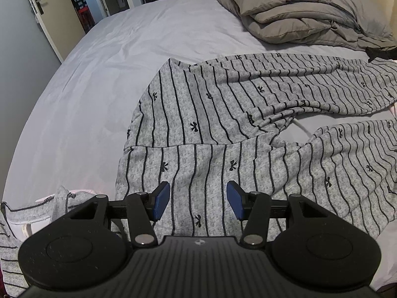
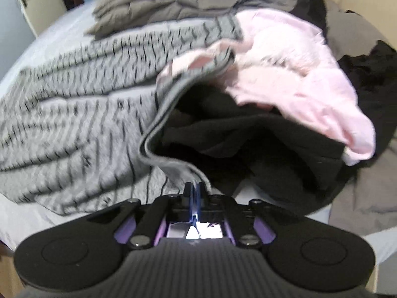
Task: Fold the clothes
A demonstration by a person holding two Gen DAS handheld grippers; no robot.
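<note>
A grey garment with thin black stripes and small bow prints (image 1: 223,114) lies spread and creased across the bed, one part folded over another. My left gripper (image 1: 198,200) hovers open just above its near part, blue pads (image 1: 162,200) wide apart with nothing between them. In the right wrist view the same striped garment (image 2: 74,124) is blurred by motion. My right gripper (image 2: 194,186) is shut on its grey hem edge (image 2: 178,171), which lifts up from the fingertips. The garment's pink lining (image 2: 297,74) shows where it is turned back.
The bed has a pale grey sheet (image 1: 99,74). A folded grey-brown duvet (image 1: 297,12) sits at the far side. Dark clothing (image 2: 248,136) is piled to the right, under the pink lining. A door with a handle (image 1: 37,2) stands beyond the bed's left edge.
</note>
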